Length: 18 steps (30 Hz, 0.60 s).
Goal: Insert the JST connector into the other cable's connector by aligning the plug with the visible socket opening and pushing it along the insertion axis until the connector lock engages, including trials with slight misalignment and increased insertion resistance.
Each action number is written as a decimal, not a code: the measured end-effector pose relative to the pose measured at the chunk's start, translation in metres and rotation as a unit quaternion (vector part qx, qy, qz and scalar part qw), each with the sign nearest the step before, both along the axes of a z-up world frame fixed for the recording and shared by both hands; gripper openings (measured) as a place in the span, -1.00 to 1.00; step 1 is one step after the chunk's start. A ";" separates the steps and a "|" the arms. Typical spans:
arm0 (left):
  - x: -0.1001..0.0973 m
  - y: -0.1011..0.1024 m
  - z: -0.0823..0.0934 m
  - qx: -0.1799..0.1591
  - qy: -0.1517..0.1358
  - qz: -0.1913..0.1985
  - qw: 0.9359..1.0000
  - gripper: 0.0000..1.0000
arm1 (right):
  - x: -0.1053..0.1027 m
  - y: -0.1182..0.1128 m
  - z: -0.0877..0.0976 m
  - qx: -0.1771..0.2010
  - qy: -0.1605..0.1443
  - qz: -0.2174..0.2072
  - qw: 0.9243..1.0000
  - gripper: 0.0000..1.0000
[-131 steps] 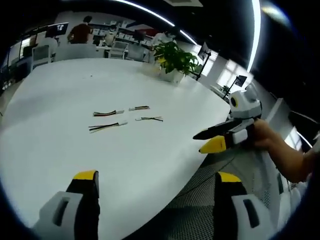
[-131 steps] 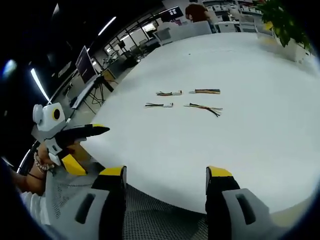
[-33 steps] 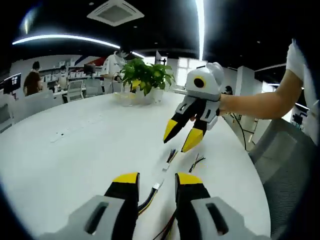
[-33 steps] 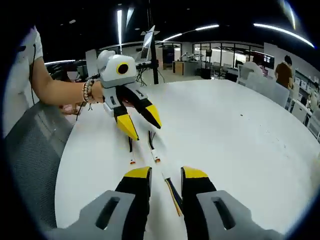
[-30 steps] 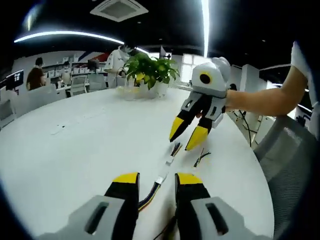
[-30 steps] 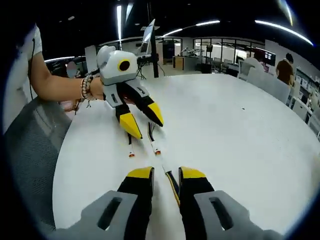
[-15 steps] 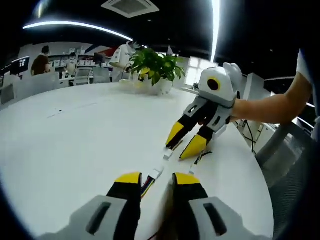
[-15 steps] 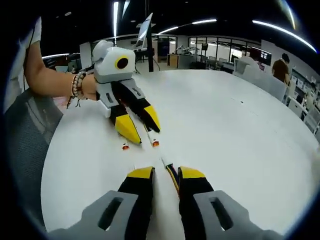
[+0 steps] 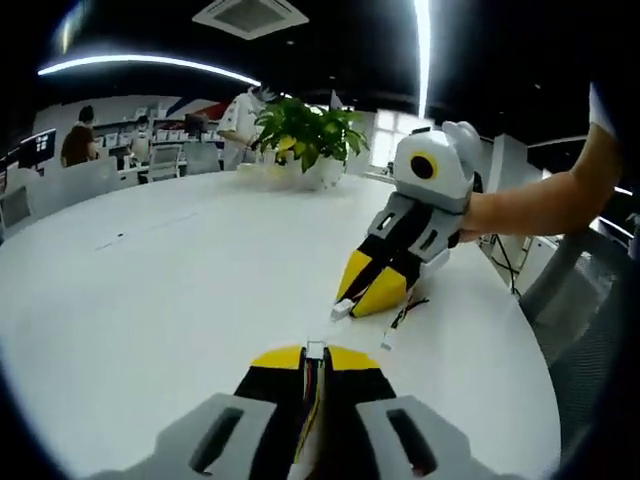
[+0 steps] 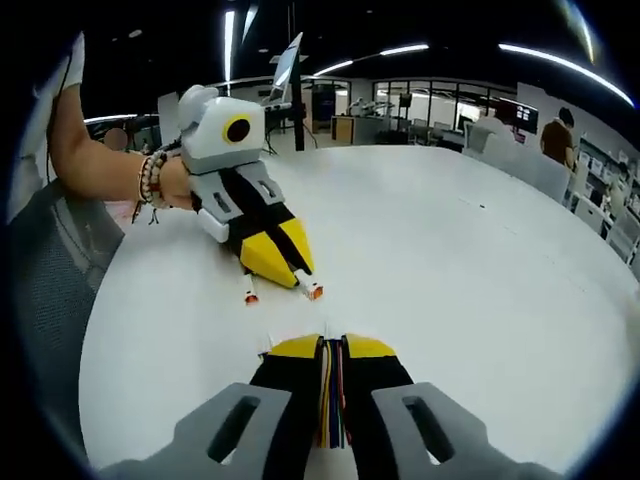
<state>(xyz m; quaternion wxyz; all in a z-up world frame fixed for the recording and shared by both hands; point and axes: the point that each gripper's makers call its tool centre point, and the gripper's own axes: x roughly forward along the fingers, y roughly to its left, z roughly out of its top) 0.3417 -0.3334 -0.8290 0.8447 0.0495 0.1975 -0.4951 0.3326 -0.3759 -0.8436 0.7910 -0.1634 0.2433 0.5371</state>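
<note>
While both jaw pairs stood pressed together on the white table (image 9: 150, 290), the step in hand looked like the pickup, each side pinching one cable before any mating.

In the left gripper view, the left hand-held gripper (image 9: 313, 362) at six o'clock was clamped on a multicoloured cable (image 9: 311, 400), its white connector (image 9: 316, 349) poking out just beyond the yellow tips. At about one o'clock from it, the right hand-held gripper (image 9: 364, 296) came in with its tips closed low on the table, a second white connector (image 9: 341, 309) at their point. A spare cable (image 9: 400, 318) lay loose just beside it, and a potted plant (image 9: 300, 138) stood at twelve o'clock, well apart.

In the right gripper view, the left hand-held gripper (image 10: 283, 268) sat at eleven o'clock, jaws shut, with two small orange-tipped connector ends (image 10: 313, 291) on the table right at its tips; which of them it actually held was hard to tell. At six o'clock the right hand-held gripper (image 10: 331, 350) was closed on a striped cable (image 10: 331, 400) running back between its jaws.

Nothing was mated yet: the two connectors were near each other but apart. By my reading, the next move called for lifting both cables clear, turning plug and socket to face one another on a common axis, then pushing straight until the lock caught.
</note>
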 end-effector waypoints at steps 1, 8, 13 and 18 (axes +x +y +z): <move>0.000 -0.001 0.005 -0.004 -0.007 -0.007 1.000 -1.00 | -0.001 0.000 0.005 -0.002 -0.005 0.005 1.000 -0.91; -0.008 -0.003 0.016 0.018 -0.036 -0.067 0.997 -1.00 | -0.008 0.010 0.036 0.008 -0.036 0.043 0.998 -0.92; -0.010 -0.004 0.016 0.052 -0.052 -0.087 0.994 -1.00 | -0.014 0.022 0.049 0.004 -0.056 0.069 0.996 -0.92; -0.013 -0.010 0.019 0.048 -0.060 -0.101 0.992 -1.00 | -0.017 0.020 0.035 -0.041 -0.066 0.086 0.993 -0.92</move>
